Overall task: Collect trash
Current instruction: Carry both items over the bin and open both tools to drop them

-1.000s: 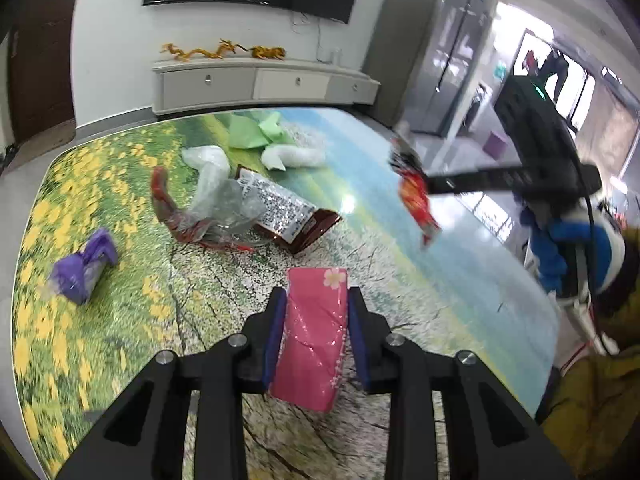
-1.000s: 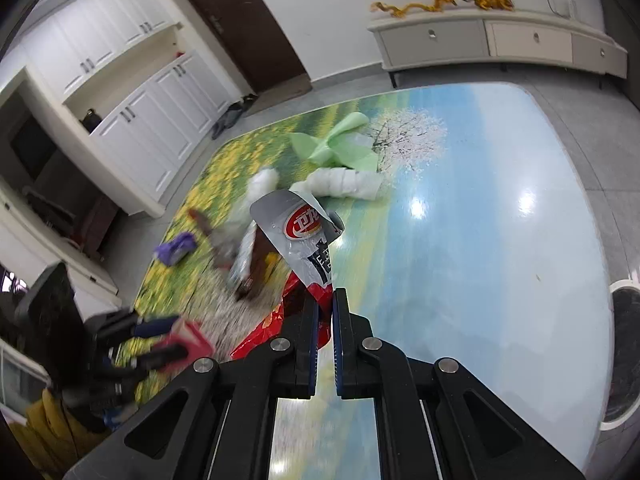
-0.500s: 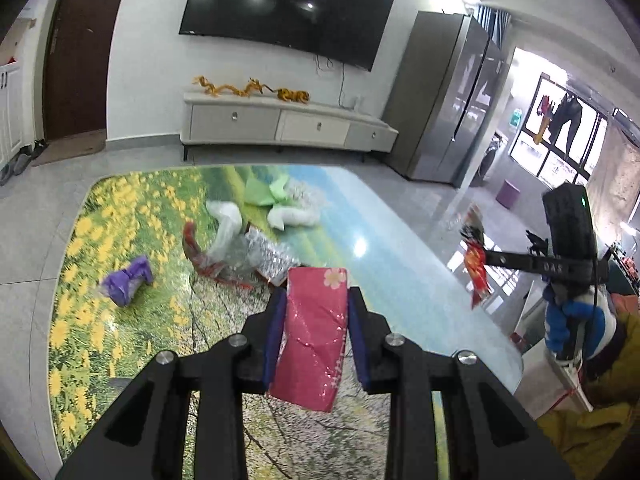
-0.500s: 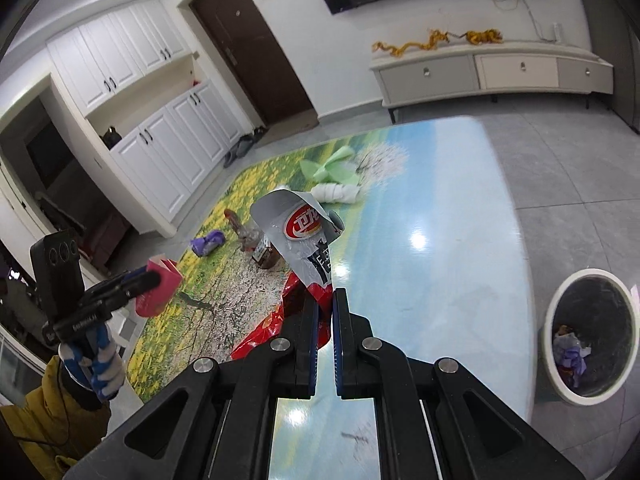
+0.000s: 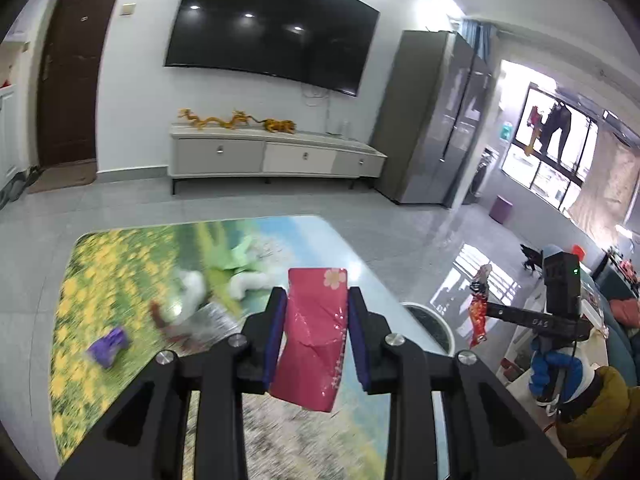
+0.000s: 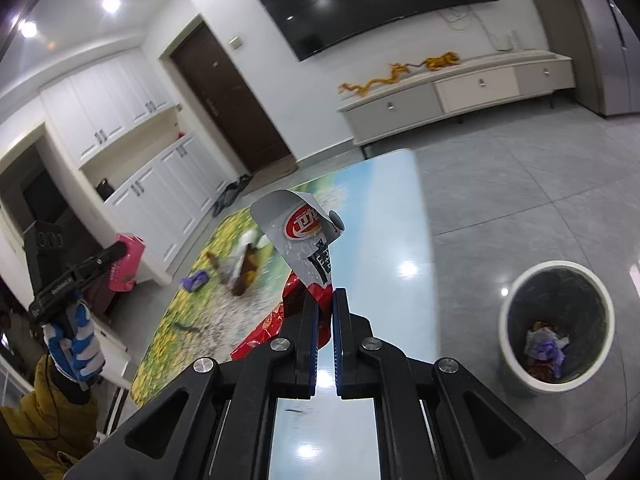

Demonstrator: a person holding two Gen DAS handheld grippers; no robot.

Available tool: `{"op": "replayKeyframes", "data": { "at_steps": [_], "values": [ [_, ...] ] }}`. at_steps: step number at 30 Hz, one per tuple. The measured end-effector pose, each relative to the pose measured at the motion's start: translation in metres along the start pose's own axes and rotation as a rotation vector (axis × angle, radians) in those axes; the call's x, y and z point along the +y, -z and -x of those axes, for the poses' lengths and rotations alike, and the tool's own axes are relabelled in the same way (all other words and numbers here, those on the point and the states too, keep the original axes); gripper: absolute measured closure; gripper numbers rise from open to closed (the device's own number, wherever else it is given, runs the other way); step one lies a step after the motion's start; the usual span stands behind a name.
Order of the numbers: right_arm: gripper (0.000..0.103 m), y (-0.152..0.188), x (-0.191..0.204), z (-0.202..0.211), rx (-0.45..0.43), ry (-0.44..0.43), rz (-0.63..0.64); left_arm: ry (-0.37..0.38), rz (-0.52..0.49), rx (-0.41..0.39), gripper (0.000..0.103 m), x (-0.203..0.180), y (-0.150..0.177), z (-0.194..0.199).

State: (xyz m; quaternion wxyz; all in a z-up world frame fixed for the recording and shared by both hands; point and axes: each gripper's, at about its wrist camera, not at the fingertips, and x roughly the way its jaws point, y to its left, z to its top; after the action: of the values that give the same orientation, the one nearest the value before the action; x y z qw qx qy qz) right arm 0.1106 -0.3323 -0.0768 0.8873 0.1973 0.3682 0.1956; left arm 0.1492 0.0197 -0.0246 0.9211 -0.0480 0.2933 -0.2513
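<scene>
Two trash items are held above the table: a pink packet is clamped in the left gripper, a red-and-silver snack wrapper is pinched in the closed right gripper. More scraps are left on the table; a white bin is seen on the floor beside it.

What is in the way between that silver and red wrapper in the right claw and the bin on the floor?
Nothing visible. The snack wrapper hangs from the right claw above the table; the bin stands open-topped on the floor beyond the table's edge, with only bare floor around it.
</scene>
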Motion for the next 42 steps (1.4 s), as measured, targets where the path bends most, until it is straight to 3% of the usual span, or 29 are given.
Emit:
{"op": "replayKeyframes", "data": {
  "at_steps": [6, 13, 19, 24, 25, 26, 28, 35, 42],
  "values": [
    [0.097, -0.007, -0.065, 0.017, -0.029, 0.098, -0.078, 0.103, -0.069, 0.08, 0.075, -0.063, -0.025, -0.072],
    [0.097, -0.017, -0.153, 0.023, -0.013, 0.266, -0.153, 0.244, -0.143, 0.229, 0.075, -0.163, -0.039, -0.195],
    [0.096, -0.019, -0.223, 0.008, 0.028, 0.351, -0.22, 0.3, -0.158, 0.364, 0.074, -0.234, -0.028, -0.294],
    [0.093, -0.011, -0.266, -0.015, 0.077, 0.384, -0.271, 0.303, -0.145, 0.441, 0.067, -0.268, -0.013, -0.356],
    [0.087, -0.01, -0.272, -0.02, 0.084, 0.387, -0.279, 0.303, -0.141, 0.463, 0.061, -0.275, -0.009, -0.37],
    [0.074, -0.009, -0.279, -0.024, 0.091, 0.389, -0.287, 0.303, -0.138, 0.474, 0.053, -0.278, -0.006, -0.378],
    [0.063, -0.006, -0.288, -0.03, 0.101, 0.4, -0.301, 0.296, -0.136, 0.486, 0.05, -0.282, -0.001, -0.39],
    [0.063, 0.005, -0.287, -0.031, 0.102, 0.416, -0.313, 0.253, -0.17, 0.481, 0.05, -0.286, 0.011, -0.385],
    [0.063, -0.006, -0.254, 0.005, 0.007, 0.433, -0.287, 0.234, -0.166, 0.364, 0.05, -0.271, -0.002, -0.336]
  ]
}}
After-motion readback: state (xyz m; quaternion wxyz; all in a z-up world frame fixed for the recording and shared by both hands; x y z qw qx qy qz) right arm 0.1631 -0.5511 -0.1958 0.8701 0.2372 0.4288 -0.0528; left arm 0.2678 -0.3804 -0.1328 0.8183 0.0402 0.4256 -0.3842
